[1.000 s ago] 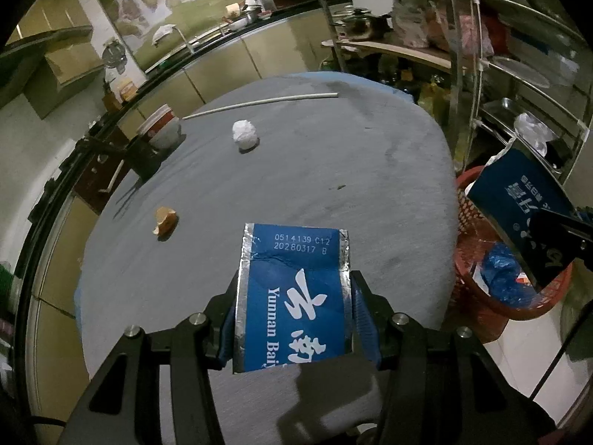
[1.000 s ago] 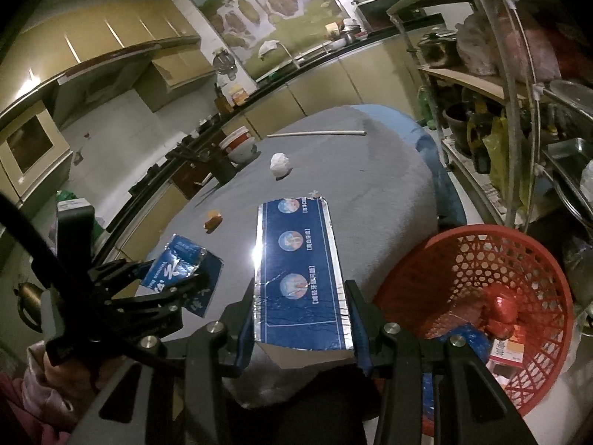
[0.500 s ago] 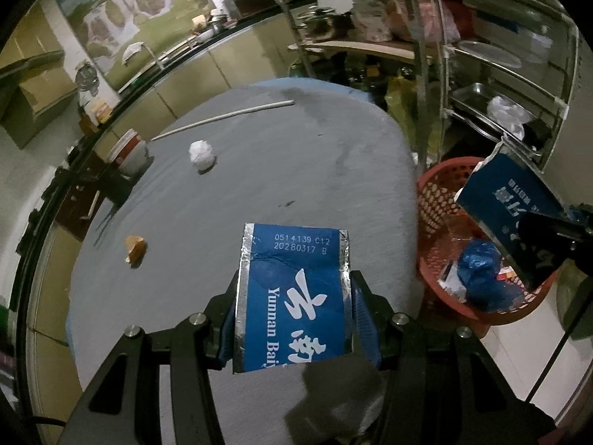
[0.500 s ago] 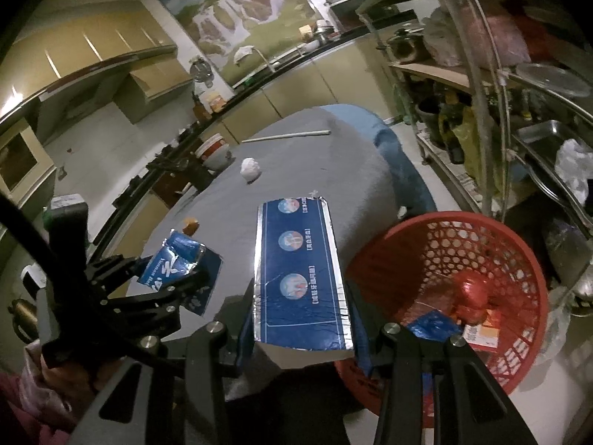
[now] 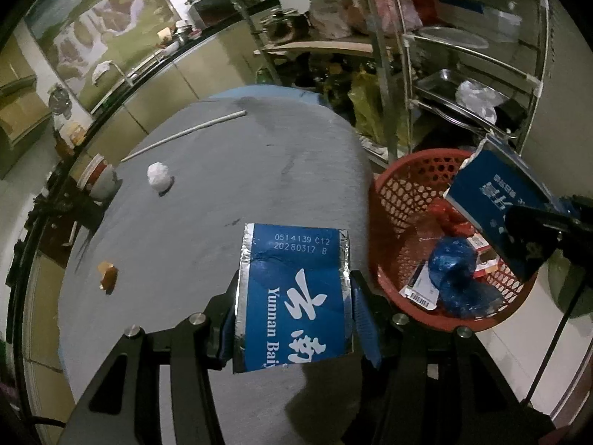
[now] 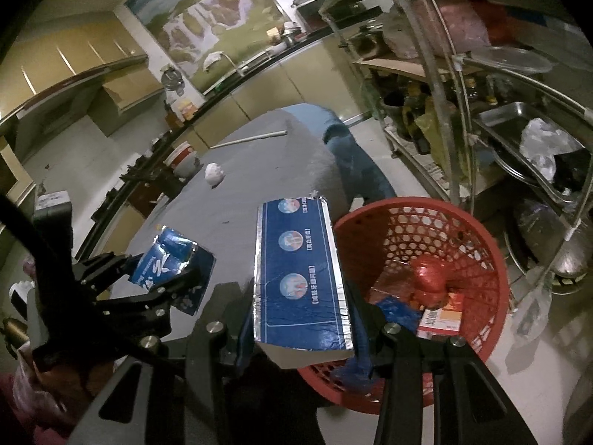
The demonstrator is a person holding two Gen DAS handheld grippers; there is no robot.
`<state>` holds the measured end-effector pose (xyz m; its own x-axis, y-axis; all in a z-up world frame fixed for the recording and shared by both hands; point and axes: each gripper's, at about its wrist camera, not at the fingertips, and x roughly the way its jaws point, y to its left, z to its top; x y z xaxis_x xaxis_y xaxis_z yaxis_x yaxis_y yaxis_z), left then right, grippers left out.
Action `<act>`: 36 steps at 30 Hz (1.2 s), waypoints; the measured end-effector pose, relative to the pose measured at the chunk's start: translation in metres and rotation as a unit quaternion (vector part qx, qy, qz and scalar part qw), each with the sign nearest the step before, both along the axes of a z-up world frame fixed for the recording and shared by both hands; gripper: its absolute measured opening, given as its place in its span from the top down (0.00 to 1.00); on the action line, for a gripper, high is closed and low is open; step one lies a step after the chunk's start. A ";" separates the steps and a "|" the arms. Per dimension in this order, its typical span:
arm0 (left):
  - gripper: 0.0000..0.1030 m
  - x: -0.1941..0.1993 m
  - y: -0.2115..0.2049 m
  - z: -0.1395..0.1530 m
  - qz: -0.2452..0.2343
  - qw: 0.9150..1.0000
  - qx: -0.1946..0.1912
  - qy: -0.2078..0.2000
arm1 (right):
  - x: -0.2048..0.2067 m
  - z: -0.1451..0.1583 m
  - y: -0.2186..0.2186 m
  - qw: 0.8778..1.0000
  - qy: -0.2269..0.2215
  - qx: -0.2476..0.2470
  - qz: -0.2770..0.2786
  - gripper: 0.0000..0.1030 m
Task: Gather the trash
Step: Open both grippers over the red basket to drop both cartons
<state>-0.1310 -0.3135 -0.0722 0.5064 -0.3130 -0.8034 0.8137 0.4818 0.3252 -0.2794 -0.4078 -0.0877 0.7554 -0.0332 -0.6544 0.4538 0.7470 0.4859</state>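
My left gripper (image 5: 294, 309) is shut on a blue foil packet (image 5: 292, 293) with white lettering, held above the grey round table (image 5: 207, 200) near its right edge. My right gripper (image 6: 302, 306) is shut on a blue box (image 6: 300, 270) with silver edges, held at the rim of the red basket (image 6: 478, 259). The same box (image 5: 500, 200) shows over the basket (image 5: 393, 200) in the left wrist view. The left gripper with its packet (image 6: 166, 259) shows in the right wrist view. Trash lies in the basket: a blue bag (image 5: 452, 270), a red wrapper (image 6: 430, 278), small cartons.
On the table lie a crumpled white tissue (image 5: 159, 178), an orange scrap (image 5: 107, 276), a long white stick (image 5: 185, 133) and a red-and-white bowl (image 5: 98, 180). A metal shelf rack (image 5: 463, 74) with pots and bags stands behind the basket. Kitchen cabinets run along the back.
Both grippers have moved right, toward the basket, each keeping its hold. The basket now fills more of both views, and the blue box sits over its rim.
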 end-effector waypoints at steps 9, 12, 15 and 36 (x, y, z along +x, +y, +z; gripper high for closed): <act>0.46 -0.005 -0.015 -0.011 -0.018 1.000 0.011 0.019 | -0.011 -0.006 -0.013 1.000 0.010 0.002 -0.023 0.55; 0.46 -0.006 -0.020 -0.014 -0.026 0.999 0.011 0.031 | -0.014 -0.008 -0.018 0.999 0.014 0.004 -0.032 0.55; 0.46 -0.008 -0.025 -0.016 -0.032 0.998 0.011 0.045 | -0.018 -0.010 -0.024 0.999 0.016 0.005 -0.043 0.55; 0.39 -0.009 -0.048 -0.014 -0.081 0.982 -0.050 0.165 | -0.050 -0.025 -0.067 0.988 0.015 0.083 -0.128 0.45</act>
<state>-0.1404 -0.3615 -0.0861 0.1601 -0.4540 -0.8765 0.9352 0.3538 -0.0124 -0.3294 -0.4745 -0.1123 0.7162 -0.1108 -0.6891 0.6339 0.5164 0.5758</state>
